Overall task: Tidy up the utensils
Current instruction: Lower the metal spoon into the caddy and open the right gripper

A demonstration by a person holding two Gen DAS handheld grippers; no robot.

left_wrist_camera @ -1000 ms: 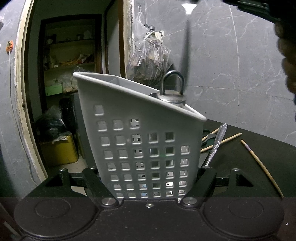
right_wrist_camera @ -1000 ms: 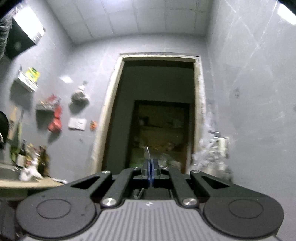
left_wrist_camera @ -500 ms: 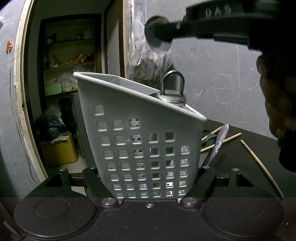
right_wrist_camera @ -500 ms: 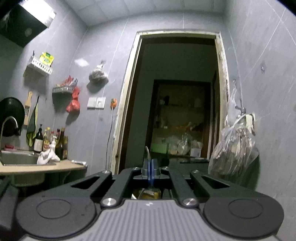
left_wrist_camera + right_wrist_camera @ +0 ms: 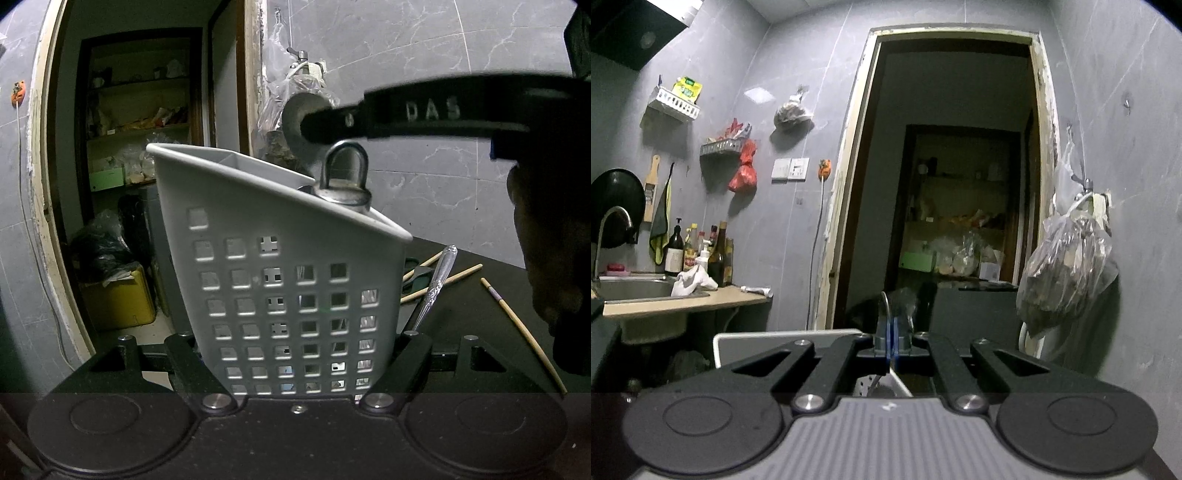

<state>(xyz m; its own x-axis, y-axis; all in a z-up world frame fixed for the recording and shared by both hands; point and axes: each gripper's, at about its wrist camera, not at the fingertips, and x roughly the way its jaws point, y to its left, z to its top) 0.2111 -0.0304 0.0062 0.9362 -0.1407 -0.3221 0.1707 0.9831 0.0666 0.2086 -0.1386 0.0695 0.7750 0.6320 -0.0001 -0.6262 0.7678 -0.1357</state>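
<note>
Grey-tiled kitchen, dark counter. Left gripper clamps caddy, likely steadying it. Right gripper, pinching spoon, hovers above caddy rim for drop-in. Chopsticks, second utensil lie beside caddy.

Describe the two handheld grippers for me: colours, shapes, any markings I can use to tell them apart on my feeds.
Both are matte black, with angled linkage arms, silver pivot bolts and two round discs on the body. The right gripper has a grey ribbed plate and blue finger pads; from the side, the left wrist view shows raised letters "DAS" on it. The left gripper has a plain dark body. No cables or sleeves are visible.
</note>
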